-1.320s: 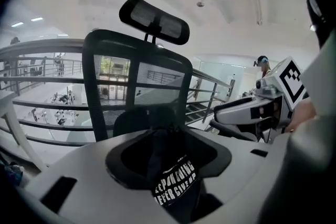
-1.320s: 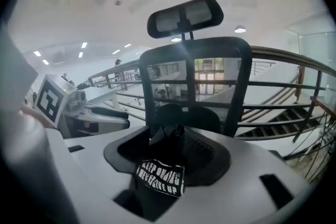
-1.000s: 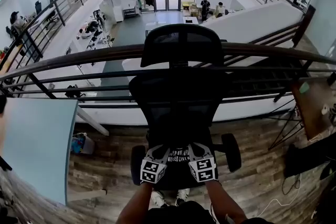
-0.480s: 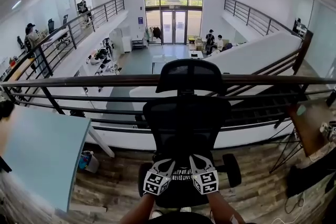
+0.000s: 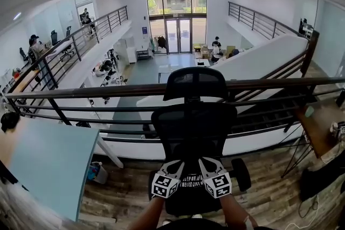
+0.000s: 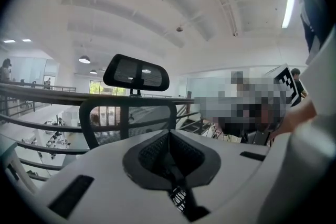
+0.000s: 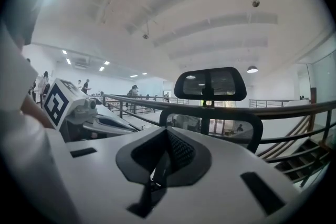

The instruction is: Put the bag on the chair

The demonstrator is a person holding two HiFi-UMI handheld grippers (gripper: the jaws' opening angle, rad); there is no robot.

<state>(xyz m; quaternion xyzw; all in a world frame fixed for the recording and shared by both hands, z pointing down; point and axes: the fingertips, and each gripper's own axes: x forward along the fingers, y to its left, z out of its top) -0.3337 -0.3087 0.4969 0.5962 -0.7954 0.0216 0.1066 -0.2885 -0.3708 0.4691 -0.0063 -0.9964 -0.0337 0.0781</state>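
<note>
I read left gripper (image 6: 169, 162) fully closed, pinching printed black strap of bag (image 5: 191, 181). Right gripper (image 7: 164, 157) likewise closed on dark strap. Bag hangs between both grippers, above seat of black chair (image 5: 193, 126), just before backrest. Railing (image 5: 81, 92) behind chair. Atrium floor beyond, below.

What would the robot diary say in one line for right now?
left gripper: shut on bag | right gripper: shut on bag | bag: hangs between both grippers | chair: just ahead
</note>
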